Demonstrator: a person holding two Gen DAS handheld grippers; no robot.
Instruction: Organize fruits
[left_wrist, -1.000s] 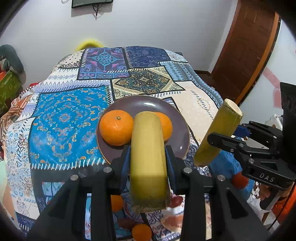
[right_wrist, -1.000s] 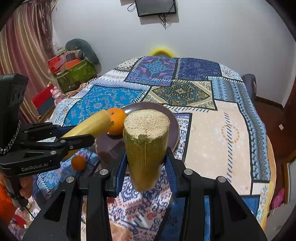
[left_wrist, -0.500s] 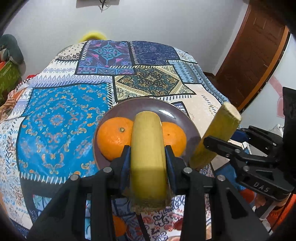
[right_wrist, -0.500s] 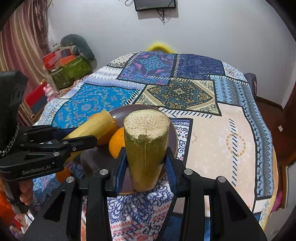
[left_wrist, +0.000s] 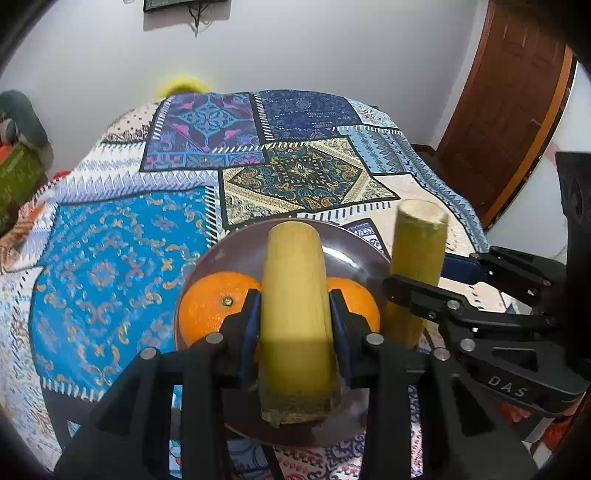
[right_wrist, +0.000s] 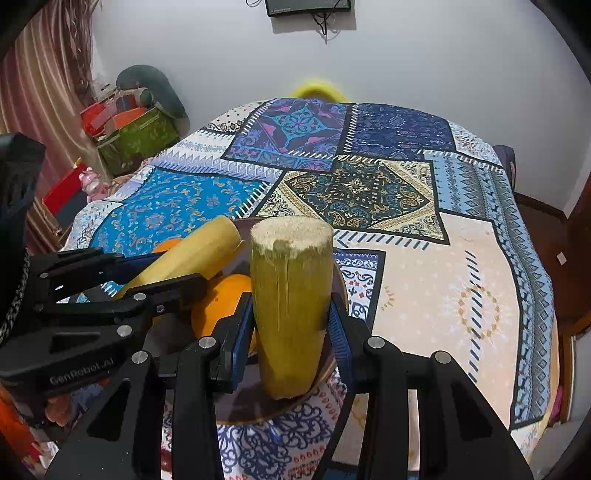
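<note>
- Left wrist view: the left claw (left_wrist: 295, 314) pinches a yellow sugarcane piece (left_wrist: 295, 295) between its blue pads, one pad pressed to each side of the stalk; the piece lies along the fingers, with its cut lower end hanging over the near part of the brown plate (left_wrist: 218, 258).
- Two oranges rest on the plate: the left orange (left_wrist: 210, 306), stem scar facing up, shows just left of the held stalk, and the right orange (left_wrist: 354, 299) just right of it, both partly hidden behind the claw's fingers.
- Just right of the plate, the right claw (left_wrist: 417, 295) comes in from the side, closed on a second, greener sugarcane piece (left_wrist: 417, 266), which stands nearly upright with its pale cut face on top.
- Plate and fruit sit on a patchwork-patterned cloth (left_wrist: 122, 266) that covers the tabletop; a brown wooden door (left_wrist: 506, 110) stands beyond the plate to the right.
- Right wrist view: the right claw (right_wrist: 291, 317) grips the greener sugarcane piece (right_wrist: 291, 295) on both sides, upright, with its lower end over the right edge of the plate (right_wrist: 258, 410).
- Left of that stalk, the left claw (right_wrist: 166, 277) holds the yellow piece (right_wrist: 192, 258) tilted above the plate, with one orange (right_wrist: 221, 302) below it.
- Beyond the plate to the left stands a green box (right_wrist: 136, 144).
</note>
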